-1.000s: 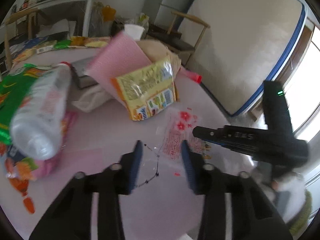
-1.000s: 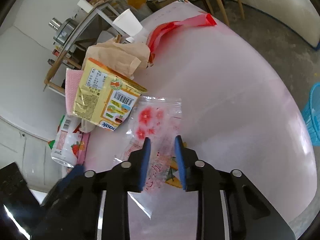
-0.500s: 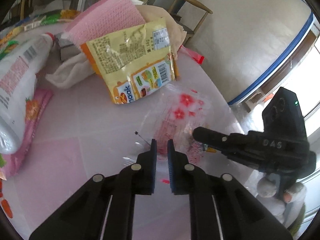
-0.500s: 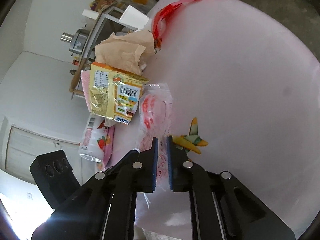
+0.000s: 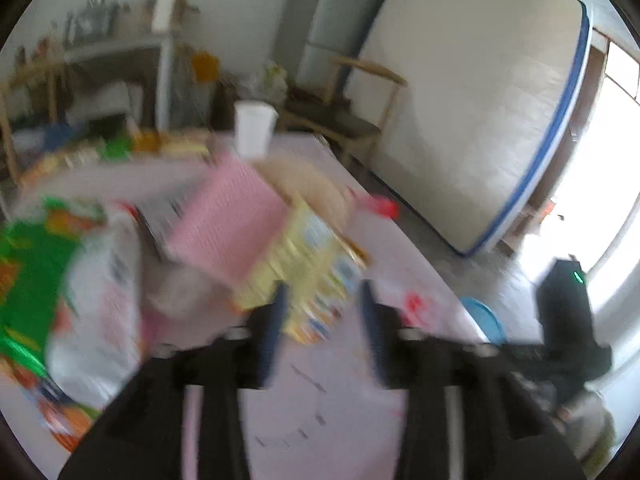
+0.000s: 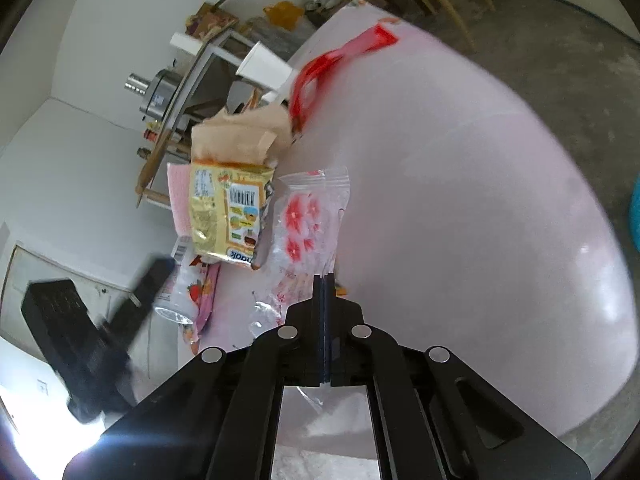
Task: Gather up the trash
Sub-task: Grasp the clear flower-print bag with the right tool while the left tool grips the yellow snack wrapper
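Pickup step rn — right gripper (image 6: 324,280) is clamped tight on the near edge of the clear flower-print bag (image 6: 308,224), just beside the yellow snack bag (image 6: 224,216). Left gripper (image 5: 322,304) just spread its jaws, holding nothing. Next imo — lift the bag off the table (image 6: 460,200).

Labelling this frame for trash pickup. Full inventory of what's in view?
flower-print clear bag: 1, clear with red flowers, on table, pinched at near end
yellow snack bag: 1, yellow, left of clear bag
brown paper bag: 1, tan, behind snack bag
red plastic bag: 1, red, far table edge
white cup: 1, white, far end
table: 1, pale pink
left gripper: open, empty
right gripper: shut on clear bag
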